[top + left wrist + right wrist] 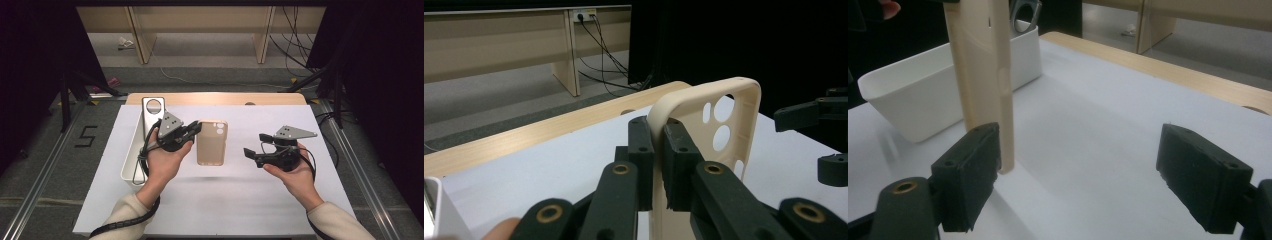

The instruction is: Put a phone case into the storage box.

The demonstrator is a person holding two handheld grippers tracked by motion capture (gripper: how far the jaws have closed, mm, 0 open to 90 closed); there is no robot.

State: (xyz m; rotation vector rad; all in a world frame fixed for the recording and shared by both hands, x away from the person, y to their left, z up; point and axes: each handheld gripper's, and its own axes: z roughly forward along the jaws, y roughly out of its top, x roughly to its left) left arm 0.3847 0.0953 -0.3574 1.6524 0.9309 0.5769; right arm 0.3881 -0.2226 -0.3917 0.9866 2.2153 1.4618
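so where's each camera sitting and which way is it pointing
high view: above the person's side, looking forward and down at the white table; both forearms, left gripper, right gripper.
left gripper view: along its fingers, shut on the beige plastic phone case.
right gripper view: along open fingers toward the white rectangular bin.
All three share the case.

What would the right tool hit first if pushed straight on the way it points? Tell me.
Probably the beige phone case, held off the table by the left tool. The right tool is open and points toward it. Depth is unclear; it might pass beside the case's edge.
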